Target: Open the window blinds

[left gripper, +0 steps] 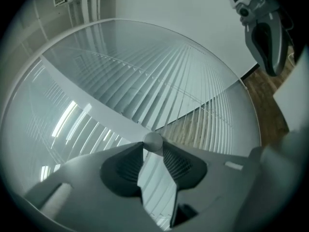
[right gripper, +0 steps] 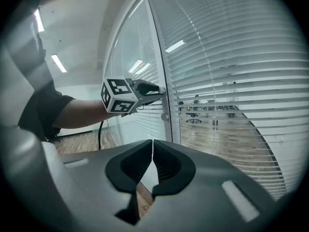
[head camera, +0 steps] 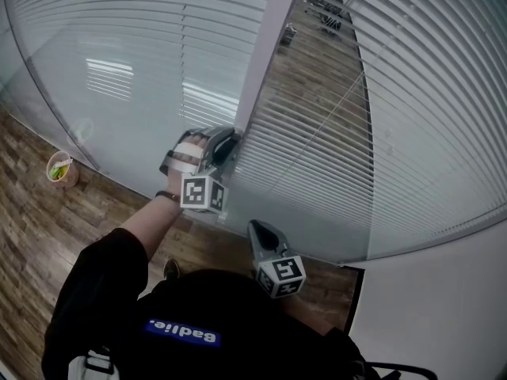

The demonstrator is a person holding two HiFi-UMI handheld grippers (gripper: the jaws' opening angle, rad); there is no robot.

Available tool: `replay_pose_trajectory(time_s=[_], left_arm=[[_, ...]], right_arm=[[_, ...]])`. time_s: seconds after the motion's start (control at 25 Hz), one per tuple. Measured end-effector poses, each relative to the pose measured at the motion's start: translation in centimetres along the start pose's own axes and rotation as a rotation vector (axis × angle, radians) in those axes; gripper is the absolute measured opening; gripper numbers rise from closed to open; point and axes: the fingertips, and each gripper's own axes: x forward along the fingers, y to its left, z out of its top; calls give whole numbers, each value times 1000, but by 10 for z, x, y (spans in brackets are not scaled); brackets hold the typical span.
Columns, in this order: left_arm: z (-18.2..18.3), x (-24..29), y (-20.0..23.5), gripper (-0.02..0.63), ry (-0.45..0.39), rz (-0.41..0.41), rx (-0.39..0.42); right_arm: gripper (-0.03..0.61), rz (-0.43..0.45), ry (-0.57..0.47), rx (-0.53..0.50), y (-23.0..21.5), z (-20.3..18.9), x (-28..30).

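Observation:
The blinds sit behind glass on both sides of a pale upright frame post (head camera: 265, 54). The right panel's slats (head camera: 412, 93) stand partly turned, and an office shows through them. The left panel (head camera: 135, 62) looks closed and milky. My left gripper (head camera: 234, 139) reaches level to the post and is shut on a small round grey knob (left gripper: 153, 141), which sits pinched between its fingertips. From the right gripper view, the left gripper (right gripper: 161, 90) shows touching the post. My right gripper (head camera: 260, 229) hangs lower, close to my body and off the glass, shut with nothing in it (right gripper: 152, 142).
A second small round knob (right gripper: 165, 116) sits on the post just below the left gripper. A small cup with green contents (head camera: 59, 168) stands on the wooden floor at the left. A white wall (head camera: 444, 307) meets the glass at the right.

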Motion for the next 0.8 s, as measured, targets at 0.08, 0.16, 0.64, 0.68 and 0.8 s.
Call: replay_pose_trajectory(time_s=[0.08,0.16,0.64,0.68,0.8], left_arm=[[0,-2,-1,130,-10,-2,-64],[-3,-3,-4,166,-13,-3,-157],[-4,4,2,145,-20,-5,-874],[-4,5,2,129,-18,1,-881],[-3,5,3,126,-15,14,-855]], right_arm=[[14,1,1,-6,1,0,1],[18,-2,3,-13,2,0,3],[21,6,19,-18,6,-1,4],[20,3,18,-17,5,-1,2],[15,-12,17,-15,0,-2,-1]])
